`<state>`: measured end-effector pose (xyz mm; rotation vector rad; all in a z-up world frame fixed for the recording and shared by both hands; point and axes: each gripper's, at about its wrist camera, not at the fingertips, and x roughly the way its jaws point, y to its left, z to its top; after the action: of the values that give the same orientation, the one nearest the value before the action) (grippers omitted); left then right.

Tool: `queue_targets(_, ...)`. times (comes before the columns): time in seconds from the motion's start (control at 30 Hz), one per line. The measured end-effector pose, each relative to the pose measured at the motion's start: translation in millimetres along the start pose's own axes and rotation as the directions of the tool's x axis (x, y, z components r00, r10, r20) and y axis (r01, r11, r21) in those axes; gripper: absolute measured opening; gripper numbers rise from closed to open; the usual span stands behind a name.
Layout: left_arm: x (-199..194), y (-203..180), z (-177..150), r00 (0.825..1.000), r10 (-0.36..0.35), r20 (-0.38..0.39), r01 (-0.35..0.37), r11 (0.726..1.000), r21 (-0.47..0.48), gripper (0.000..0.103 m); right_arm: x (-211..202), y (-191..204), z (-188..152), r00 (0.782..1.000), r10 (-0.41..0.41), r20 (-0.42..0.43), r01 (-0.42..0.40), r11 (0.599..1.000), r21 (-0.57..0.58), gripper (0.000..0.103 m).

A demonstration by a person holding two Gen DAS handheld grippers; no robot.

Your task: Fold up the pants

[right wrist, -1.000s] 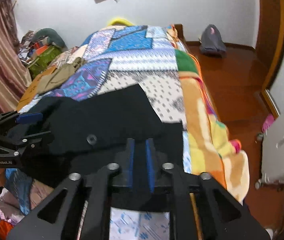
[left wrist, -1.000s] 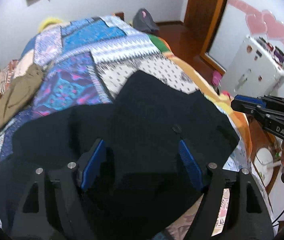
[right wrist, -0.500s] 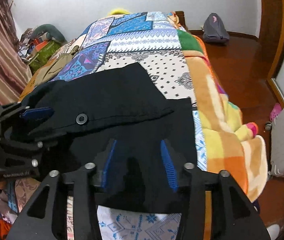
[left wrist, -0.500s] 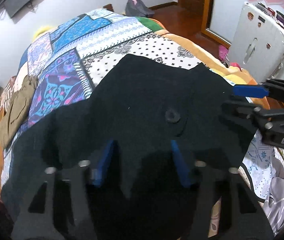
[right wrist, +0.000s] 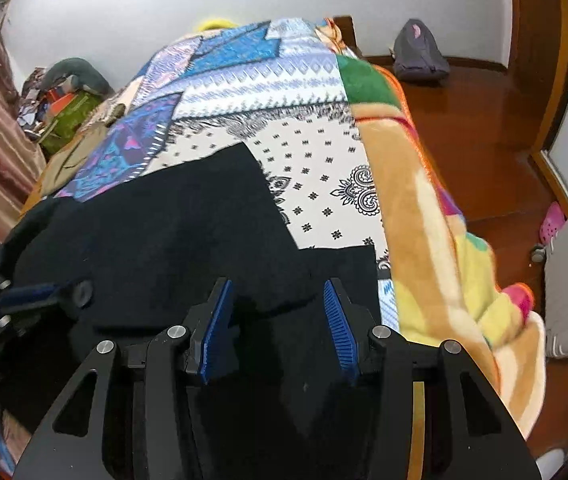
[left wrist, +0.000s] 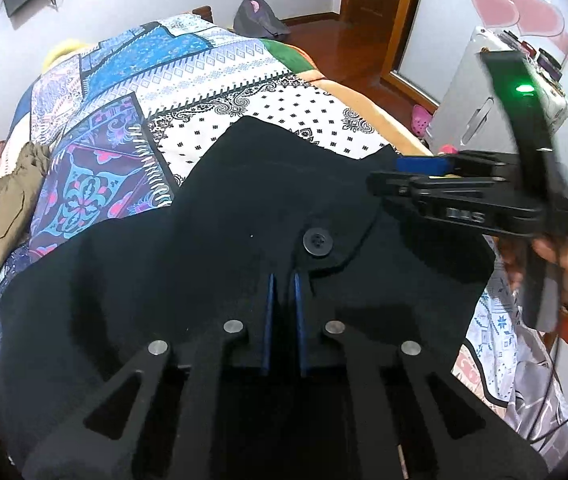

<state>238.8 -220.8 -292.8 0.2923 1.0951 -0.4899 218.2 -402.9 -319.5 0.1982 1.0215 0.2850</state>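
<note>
Black pants (left wrist: 212,216) lie across the near end of a patchwork bedspread (left wrist: 188,80), waistband toward me, with a black button (left wrist: 317,242) showing. My left gripper (left wrist: 283,280) is shut on the waistband fabric just below the button. My right gripper (right wrist: 276,304) is open, its blue pads (right wrist: 220,320) spread over the right part of the pants (right wrist: 188,216). In the left wrist view the right gripper (left wrist: 411,168) sits at the pants' right corner. In the right wrist view the left gripper (right wrist: 28,296) sits by the button (right wrist: 83,290).
Olive-brown clothing (left wrist: 4,200) lies on the bed's left side. A white appliance (left wrist: 483,96) and pink slippers (right wrist: 551,222) stand right of the bed on the wooden floor (right wrist: 463,120). A grey backpack (right wrist: 419,58) rests by the far wall. Clutter is piled at the left (right wrist: 60,96).
My left gripper has closed on the waistband under the button. My right gripper has opened from shut and released the fabric, staying over the pants' right side.
</note>
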Motion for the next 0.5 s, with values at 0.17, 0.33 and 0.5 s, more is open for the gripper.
queue_targets(0.17,2,4,0,1.0,-0.026,0.003,0.026,1.0,-0.017,0.009,15,0,-3,1.0,0.013,-0.022,-0.013,1.0,0.011,0.042)
queue_targets(0.33,1,6,1,0.999,-0.038,0.007,0.038,0.999,-0.03,0.009,9,-4,-4,1.0,0.015,-0.026,-0.015,1.0,0.001,0.017)
queue_targets(0.5,-5,2,2,1.0,-0.015,0.026,0.015,1.0,-0.015,0.008,-11,7,0,0.999,0.016,0.028,-0.016,1.0,-0.017,0.011)
